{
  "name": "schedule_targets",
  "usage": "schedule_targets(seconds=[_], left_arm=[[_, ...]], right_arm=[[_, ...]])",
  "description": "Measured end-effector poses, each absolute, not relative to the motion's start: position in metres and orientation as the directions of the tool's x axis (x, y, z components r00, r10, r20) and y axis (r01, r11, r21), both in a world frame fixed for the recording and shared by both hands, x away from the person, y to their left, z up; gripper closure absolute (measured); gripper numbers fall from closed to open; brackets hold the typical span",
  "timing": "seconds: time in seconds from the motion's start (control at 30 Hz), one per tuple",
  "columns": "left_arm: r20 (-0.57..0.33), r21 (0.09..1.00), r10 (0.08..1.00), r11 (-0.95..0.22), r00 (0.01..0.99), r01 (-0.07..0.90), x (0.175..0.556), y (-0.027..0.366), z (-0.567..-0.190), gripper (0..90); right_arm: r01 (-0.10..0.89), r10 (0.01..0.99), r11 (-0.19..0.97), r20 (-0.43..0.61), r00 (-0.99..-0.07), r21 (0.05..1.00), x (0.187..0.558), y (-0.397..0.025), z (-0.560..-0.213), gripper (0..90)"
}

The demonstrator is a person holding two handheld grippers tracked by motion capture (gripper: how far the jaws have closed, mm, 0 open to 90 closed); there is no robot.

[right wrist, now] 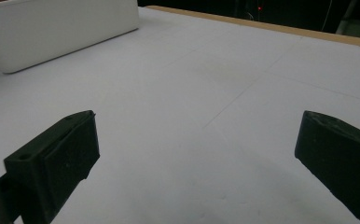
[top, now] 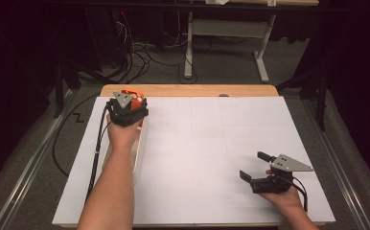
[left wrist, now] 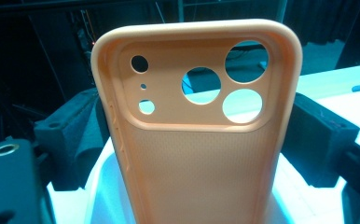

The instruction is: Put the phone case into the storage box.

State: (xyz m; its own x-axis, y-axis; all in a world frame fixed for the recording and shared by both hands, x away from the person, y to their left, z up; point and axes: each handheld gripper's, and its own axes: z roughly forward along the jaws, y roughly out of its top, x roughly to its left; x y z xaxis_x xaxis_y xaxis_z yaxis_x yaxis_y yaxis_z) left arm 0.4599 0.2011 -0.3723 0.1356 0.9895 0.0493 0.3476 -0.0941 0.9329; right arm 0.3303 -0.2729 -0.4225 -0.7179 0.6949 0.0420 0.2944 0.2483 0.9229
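My left gripper is at the table's far left, held over a white bin. It is shut on a peach-orange phone case, which stands upright between the two jaws with its camera cut-outs at the top. The inside of the case faces the camera. From the high view, the phone case shows as an orange patch beyond the gripper. My right gripper rests low over the white sheet at the near right, open, with nothing between its jaws. In its own view, the right gripper has bare sheet between its jaws.
A white sheet covers the tabletop, and a strip of wood shows along the far edge. The white bin lies far off to the upper left in the right gripper view. Cables and table legs stand on the floor beyond.
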Motion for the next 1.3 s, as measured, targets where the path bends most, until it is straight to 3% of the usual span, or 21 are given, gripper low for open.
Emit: schedule_targets(seconds=[1.3], left_arm=[[0.038,0.923,0.992,-0.080,0.117,0.376,0.4615,0.2006,-0.3731,15.4]], right_arm=[[0.297,0.697,0.248,0.043,-0.716,0.922,0.3309,-0.2724,-0.4230,0.1]])
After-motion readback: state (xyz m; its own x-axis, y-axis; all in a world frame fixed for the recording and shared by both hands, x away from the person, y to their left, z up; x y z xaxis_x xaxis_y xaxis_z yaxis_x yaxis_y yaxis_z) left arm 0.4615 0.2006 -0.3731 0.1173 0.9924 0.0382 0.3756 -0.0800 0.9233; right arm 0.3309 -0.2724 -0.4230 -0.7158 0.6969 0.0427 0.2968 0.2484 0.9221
